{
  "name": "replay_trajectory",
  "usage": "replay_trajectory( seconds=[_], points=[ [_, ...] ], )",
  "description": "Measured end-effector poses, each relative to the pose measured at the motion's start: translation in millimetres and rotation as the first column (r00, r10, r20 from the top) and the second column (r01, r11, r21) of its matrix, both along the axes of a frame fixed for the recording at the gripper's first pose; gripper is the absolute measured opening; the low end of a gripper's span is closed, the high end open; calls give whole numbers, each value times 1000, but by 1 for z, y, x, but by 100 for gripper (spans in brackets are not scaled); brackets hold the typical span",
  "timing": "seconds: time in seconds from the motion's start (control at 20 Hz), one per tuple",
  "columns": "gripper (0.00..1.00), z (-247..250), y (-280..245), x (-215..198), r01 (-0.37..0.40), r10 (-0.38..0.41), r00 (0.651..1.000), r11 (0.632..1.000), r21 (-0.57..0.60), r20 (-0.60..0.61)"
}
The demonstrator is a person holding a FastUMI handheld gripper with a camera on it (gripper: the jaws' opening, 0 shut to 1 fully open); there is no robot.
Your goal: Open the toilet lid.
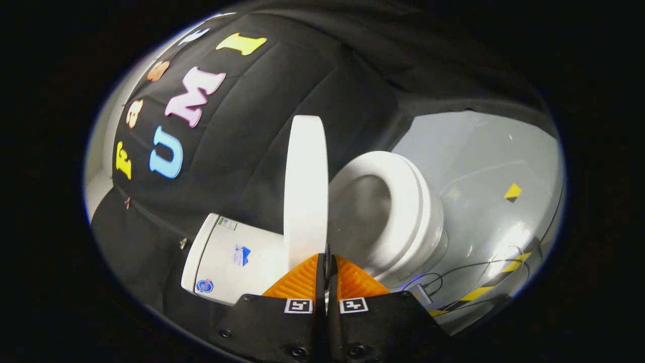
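The toilet lid [305,191] stands raised on edge, seen almost edge-on as a tall white slab with a rounded top, and its lower end comes down right at the tips of the gripper [326,259]. The two fingers are pressed together with hardly a slit of daylight between them; from this angle the lid's bottom edge seems to touch the tip of one finger rather than sit clamped between the pair, though the meeting point is cramped and I cannot be sure of the contact. Nothing is plainly held.

Taking the lid as the marker: just to one side of it, and a little beyond the fingers, the seat [403,201] lies down on the bowl [368,212], a thick white ring with the shadowed hollow of the bowl inside it. On the lid's other side, close against its lower part, sits the white cistern [237,257], carrying a few small stickers too blurred to make out.

Past the seat, away from the lid, spreads a glossy pale floor [484,166] with bright glare on it. A small yellow marker [513,191] lies on that floor well apart from the lid, and nearer the bowl's foot a strip of yellow-and-black tape [484,290] runs across, with thin dark cables [453,272] looping over it
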State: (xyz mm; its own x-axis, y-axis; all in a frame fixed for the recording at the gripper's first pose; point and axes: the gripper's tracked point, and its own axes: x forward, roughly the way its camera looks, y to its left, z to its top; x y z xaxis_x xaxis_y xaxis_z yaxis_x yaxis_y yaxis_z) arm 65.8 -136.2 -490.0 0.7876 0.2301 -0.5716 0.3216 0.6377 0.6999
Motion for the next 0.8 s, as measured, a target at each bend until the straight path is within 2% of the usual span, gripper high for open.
replay_trajectory(
  seconds=[0.25,0.55,0.8],
  points=[
    [5,46,36,12,-128,136,990,971,-201,29],
    [5,77,71,18,-181,204,978,936,-304,47],
    [5,108,118,29,-252,310,947,881,-401,87]
  ],
)
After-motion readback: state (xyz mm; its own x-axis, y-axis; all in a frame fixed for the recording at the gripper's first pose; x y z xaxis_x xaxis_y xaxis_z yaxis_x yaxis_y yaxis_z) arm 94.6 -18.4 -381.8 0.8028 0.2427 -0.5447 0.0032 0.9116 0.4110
